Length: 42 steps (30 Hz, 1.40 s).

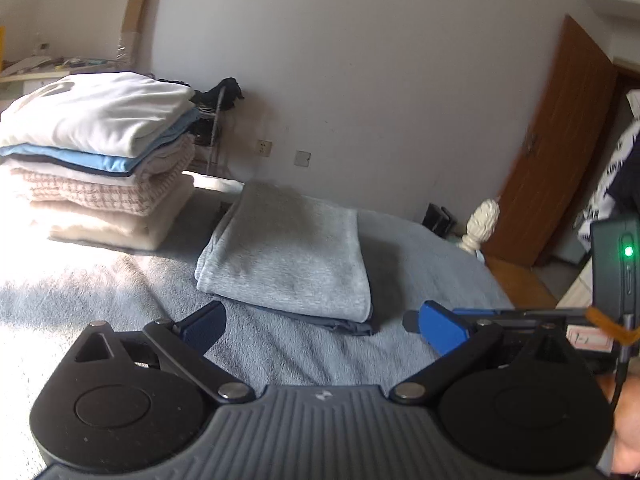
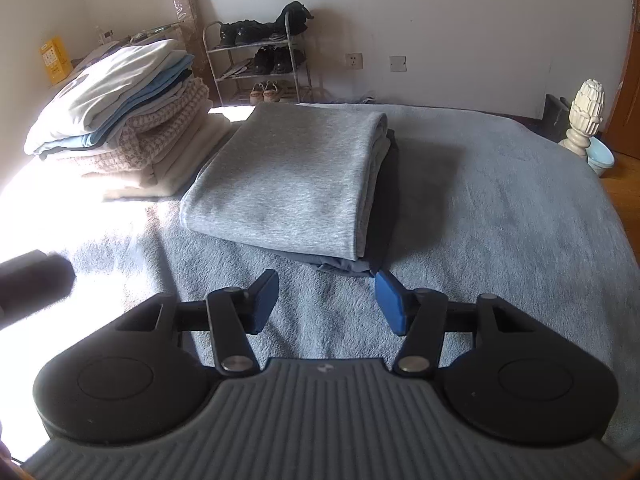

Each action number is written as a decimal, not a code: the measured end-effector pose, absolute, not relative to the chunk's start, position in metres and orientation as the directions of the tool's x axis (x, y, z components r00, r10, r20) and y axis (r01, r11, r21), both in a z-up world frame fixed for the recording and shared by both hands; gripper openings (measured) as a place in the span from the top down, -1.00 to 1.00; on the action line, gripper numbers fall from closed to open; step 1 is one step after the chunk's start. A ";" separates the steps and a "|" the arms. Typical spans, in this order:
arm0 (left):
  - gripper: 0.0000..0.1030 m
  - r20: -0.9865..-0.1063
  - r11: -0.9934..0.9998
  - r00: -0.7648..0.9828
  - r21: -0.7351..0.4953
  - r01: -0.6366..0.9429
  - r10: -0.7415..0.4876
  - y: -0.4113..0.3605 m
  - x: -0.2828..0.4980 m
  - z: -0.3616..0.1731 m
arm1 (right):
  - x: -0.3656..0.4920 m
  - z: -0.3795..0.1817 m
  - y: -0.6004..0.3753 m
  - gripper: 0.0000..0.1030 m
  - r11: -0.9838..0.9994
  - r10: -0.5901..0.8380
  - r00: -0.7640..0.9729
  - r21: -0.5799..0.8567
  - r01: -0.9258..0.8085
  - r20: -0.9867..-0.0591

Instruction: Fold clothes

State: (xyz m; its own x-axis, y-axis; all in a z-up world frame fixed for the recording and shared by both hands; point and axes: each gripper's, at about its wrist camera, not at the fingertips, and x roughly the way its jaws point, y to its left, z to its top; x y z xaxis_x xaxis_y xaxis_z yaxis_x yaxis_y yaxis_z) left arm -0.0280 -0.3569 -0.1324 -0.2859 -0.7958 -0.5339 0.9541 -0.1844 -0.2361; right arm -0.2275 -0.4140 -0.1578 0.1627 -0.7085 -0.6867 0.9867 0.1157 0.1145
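The grey garment point(image 2: 288, 176) lies folded on the bed point(image 2: 500, 208) beside a folded stack point(image 2: 120, 108); both claws, left claw point(image 1: 316, 326) and right claw point(image 2: 326, 300), gape, gripping nothing.

A bedroom in a home. A bed covered with a fuzzy grey-blue blanket point(image 2: 500, 208) fills the foreground, with a stack of folded clothes point(image 2: 120, 120) on it. Against the plain white wall stands a metal shoe rack holding dark shoes point(image 2: 260, 60). A brown wooden door point(image 1: 560, 140) is at right, beside a carved cream bedpost finial point(image 2: 585, 116).
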 end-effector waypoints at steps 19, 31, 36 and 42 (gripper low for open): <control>-1.00 -0.552 -0.100 -0.269 -0.317 0.943 -0.789 -0.367 -0.021 -0.148 | -0.218 -0.150 -0.398 -0.72 0.081 -0.753 0.065 0.005 0.997 -0.655; -1.00 -0.613 0.034 -0.125 -0.241 0.970 -0.780 -0.378 -0.019 -0.145 | -0.196 -0.162 -0.395 -0.80 0.098 -0.721 0.027 -0.063 0.993 -0.692; -1.00 -0.611 0.052 -0.055 -0.156 0.986 -0.789 -0.375 -0.030 -0.142 | -0.196 -0.158 -0.393 -0.86 0.083 -0.736 0.004 -0.084 0.993 -0.677; -1.00 -0.607 0.047 -0.045 -0.135 0.990 -0.793 -0.373 -0.040 -0.138 | -0.193 -0.148 -0.385 -0.94 0.071 -0.772 -0.027 -0.128 0.989 -0.635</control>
